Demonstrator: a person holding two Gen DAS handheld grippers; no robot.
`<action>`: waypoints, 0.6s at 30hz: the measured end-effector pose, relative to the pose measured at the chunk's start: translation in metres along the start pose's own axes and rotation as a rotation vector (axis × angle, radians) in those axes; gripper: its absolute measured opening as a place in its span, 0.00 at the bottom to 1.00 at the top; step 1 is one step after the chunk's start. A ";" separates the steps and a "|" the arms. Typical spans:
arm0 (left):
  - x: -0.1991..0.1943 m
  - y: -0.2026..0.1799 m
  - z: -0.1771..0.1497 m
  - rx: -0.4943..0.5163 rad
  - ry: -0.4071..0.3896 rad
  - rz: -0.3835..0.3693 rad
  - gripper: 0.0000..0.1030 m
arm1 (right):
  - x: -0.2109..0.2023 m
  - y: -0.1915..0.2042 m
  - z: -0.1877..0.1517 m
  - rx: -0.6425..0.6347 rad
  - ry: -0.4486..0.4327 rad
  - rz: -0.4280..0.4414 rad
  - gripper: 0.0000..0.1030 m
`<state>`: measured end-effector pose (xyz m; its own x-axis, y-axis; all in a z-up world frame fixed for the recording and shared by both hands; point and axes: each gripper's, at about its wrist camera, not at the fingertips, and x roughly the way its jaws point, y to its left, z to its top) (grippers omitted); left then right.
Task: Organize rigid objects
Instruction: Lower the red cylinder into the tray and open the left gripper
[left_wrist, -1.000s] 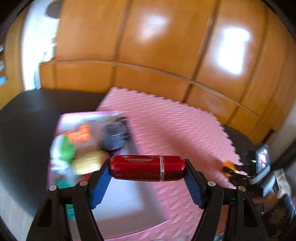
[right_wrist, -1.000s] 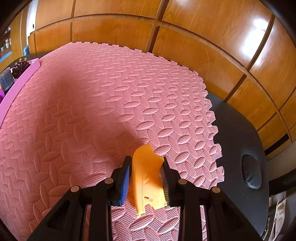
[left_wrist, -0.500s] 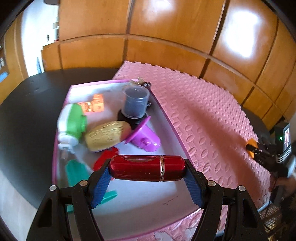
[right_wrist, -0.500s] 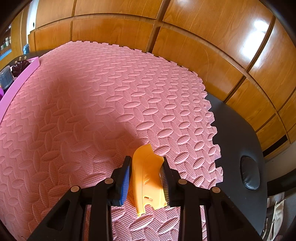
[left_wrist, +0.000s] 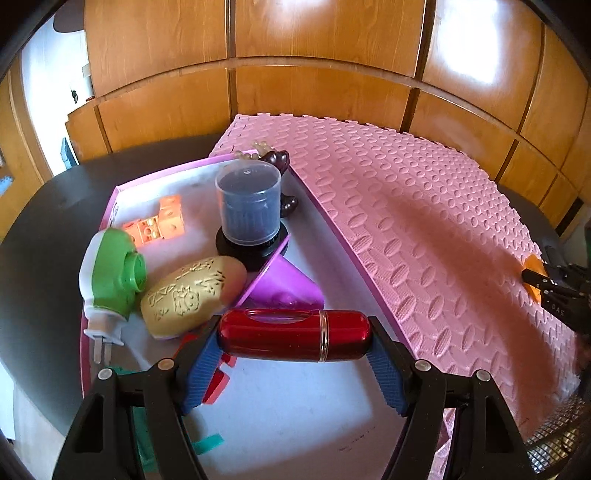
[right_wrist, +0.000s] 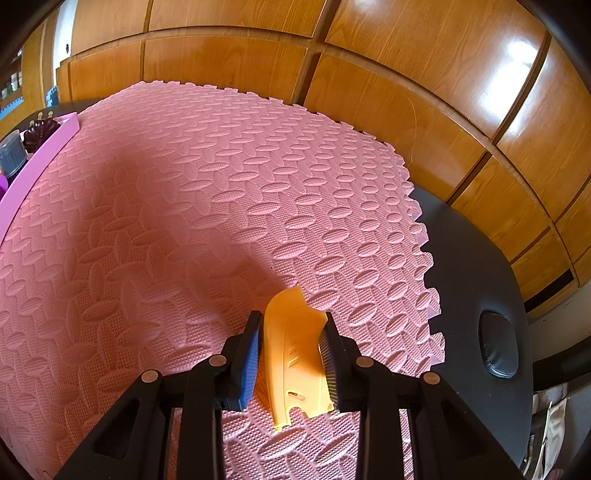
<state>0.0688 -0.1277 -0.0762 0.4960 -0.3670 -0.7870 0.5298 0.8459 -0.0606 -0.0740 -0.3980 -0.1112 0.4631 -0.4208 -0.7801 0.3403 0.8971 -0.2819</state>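
Well advanced, by the look of it, but not finished. Most pieces already gathered in the pink tray (left_wrist: 96, 334), lying on the black desk (left_wrist: 48, 236) along the left edge of the pink foam mat (left_wrist: 424, 229).

Inside the tray, toward its far end: orange building blocks (left_wrist: 159, 223) near the far left corner, and a clear lidded canister (left_wrist: 248, 206) standing upright on a black round base. Behind the canister, at the far rim, a dark brown figurine (left_wrist: 276, 159), partly hidden. Along the left wall: a green and white plug-in device (left_wrist: 110, 275) with metal prongs pointing toward the near end. Beside it and touching, a gold embossed oval case (left_wrist: 192, 293). Just right of that, a purple plastic piece (left_wrist: 284, 282) tilted against the canister base. Lower down, red and teal items half hidden behind the gripper; too covered to name.

Left gripper (left_wrist: 294, 341) over the near, still bare part of the tray floor, jaws clenched endwise on a glossy red cylinder (left_wrist: 293, 335) held level. Likely next: setting it down on that free floor.

Right gripper (right_wrist: 290, 356) near the right edge of the mat, jaws grasping an orange plastic shell (right_wrist: 293, 354) by its sides, seemingly resting on the foam. Probably the last loose piece; no others visible on the mat.
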 end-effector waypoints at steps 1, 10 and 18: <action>0.002 0.000 0.000 0.000 0.005 -0.002 0.73 | 0.000 0.000 0.000 0.000 0.000 0.000 0.29; 0.002 0.002 -0.004 -0.026 -0.007 0.003 0.74 | 0.000 0.000 0.000 -0.001 0.000 -0.001 0.29; -0.034 0.006 -0.001 -0.044 -0.092 0.022 0.76 | 0.000 0.001 0.000 -0.002 0.000 -0.003 0.29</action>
<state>0.0546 -0.1097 -0.0502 0.5695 -0.3802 -0.7288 0.4883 0.8697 -0.0721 -0.0738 -0.3972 -0.1112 0.4622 -0.4233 -0.7792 0.3396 0.8962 -0.2854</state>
